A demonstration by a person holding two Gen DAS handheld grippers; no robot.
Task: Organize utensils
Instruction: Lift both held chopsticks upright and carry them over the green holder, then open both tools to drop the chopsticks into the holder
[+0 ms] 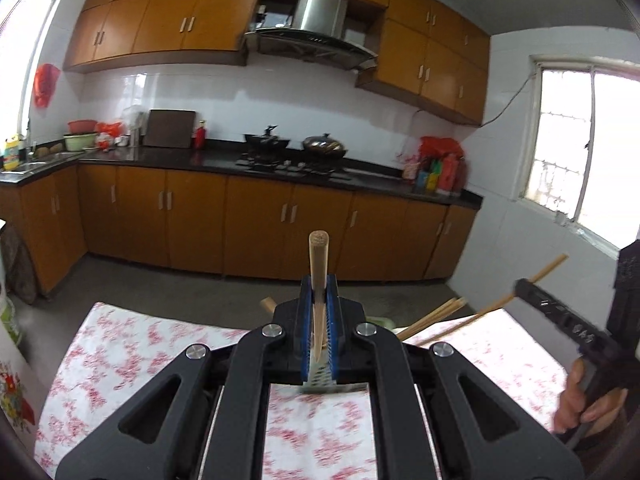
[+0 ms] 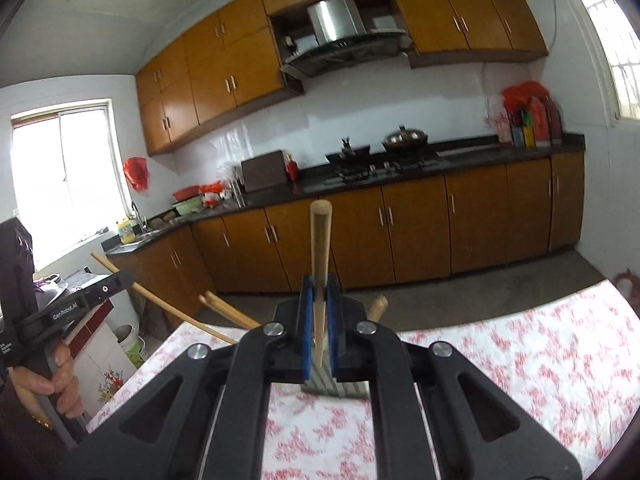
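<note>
The left gripper [image 1: 319,300] is clamped tight on a wooden chopstick [image 1: 318,264] that stands nearly upright between its blue pads, above the near floral tablecloth [image 1: 132,344]. The right gripper [image 2: 319,300] likewise pinches its own chopstick [image 2: 320,240]. More chopsticks [image 1: 434,316] (a loose bundle) jut up just beyond the grippers.

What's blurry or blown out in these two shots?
Left wrist view: the tablecloth is motion-smeared, both windows glare white, cabinets bend from fisheye. Right wrist view: same smeared cloth, left window overexposed; the chopstick in the right gripper stays fairly sharp.
</note>
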